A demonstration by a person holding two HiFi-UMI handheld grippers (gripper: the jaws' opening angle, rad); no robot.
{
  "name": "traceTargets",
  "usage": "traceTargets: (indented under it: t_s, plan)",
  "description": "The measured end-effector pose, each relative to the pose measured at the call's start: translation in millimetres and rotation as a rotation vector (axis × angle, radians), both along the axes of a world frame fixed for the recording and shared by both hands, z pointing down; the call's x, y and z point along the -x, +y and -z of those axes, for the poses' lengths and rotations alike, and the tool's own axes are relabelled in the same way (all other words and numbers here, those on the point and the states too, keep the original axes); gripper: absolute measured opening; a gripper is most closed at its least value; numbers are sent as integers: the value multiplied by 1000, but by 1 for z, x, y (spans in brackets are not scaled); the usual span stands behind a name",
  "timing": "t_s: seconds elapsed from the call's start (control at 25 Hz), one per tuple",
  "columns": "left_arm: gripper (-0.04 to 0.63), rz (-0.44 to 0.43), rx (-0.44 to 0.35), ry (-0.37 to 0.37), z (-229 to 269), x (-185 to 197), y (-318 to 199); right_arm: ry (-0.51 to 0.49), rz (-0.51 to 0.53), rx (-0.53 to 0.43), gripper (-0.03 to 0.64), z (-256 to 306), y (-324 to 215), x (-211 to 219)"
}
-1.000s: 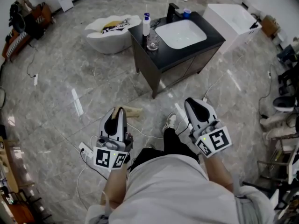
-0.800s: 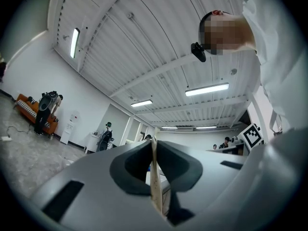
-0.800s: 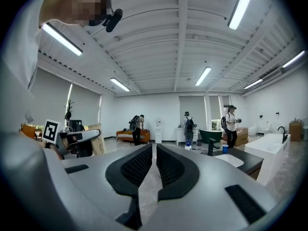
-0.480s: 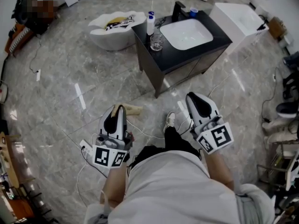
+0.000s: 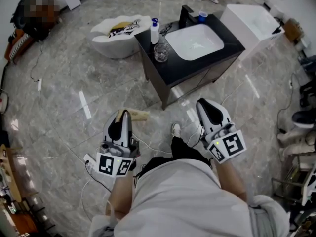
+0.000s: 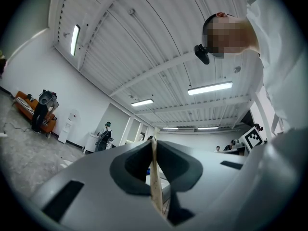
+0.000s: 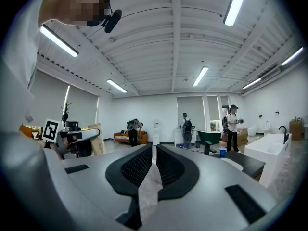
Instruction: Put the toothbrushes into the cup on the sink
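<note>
My left gripper [image 5: 122, 114] is shut on a flat tan toothbrush [image 5: 136, 115] that sticks out to the right of its tip. In the left gripper view it shows edge-on as a thin tan strip [image 6: 154, 177] between the closed jaws [image 6: 154, 143]. My right gripper [image 5: 203, 105] is shut on a thin white wrapped toothbrush [image 7: 150, 189], seen only in the right gripper view [image 7: 154, 149]. Both grippers hang at waist height over the floor. The clear glass cup [image 5: 160, 52] stands on the black vanity top [image 5: 173, 63] left of the white basin [image 5: 195, 41], far ahead.
On the vanity stand a white bottle with a blue cap [image 5: 154, 31], a black faucet [image 5: 186, 15] and a blue cup [image 5: 204, 17]. A white shell-shaped tub [image 5: 118, 33] lies left of it, a white bathtub [image 5: 249, 19] to its right. Cables cross the floor. People stand far off [image 7: 233, 121].
Both grippers keep their hold and pose. The left one has drifted slightly down and left, and the head view has shifted a little relative to the vanity.
</note>
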State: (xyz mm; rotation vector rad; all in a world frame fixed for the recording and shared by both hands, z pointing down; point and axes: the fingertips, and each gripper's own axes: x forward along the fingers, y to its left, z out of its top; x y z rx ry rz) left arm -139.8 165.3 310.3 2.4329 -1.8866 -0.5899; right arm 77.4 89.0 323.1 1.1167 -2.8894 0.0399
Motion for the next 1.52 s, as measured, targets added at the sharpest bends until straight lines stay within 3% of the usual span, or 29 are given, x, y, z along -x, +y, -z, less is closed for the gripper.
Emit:
traceTargets:
  t_s: [0.96,1.52]
  plan:
    - [32,9,79,-26,1,-17,-128,-3,45,81,51,-17,-131,-2]
    - [32,113,104,-52,13,-22,-204,-28,145,103,51,-21,-225,2]
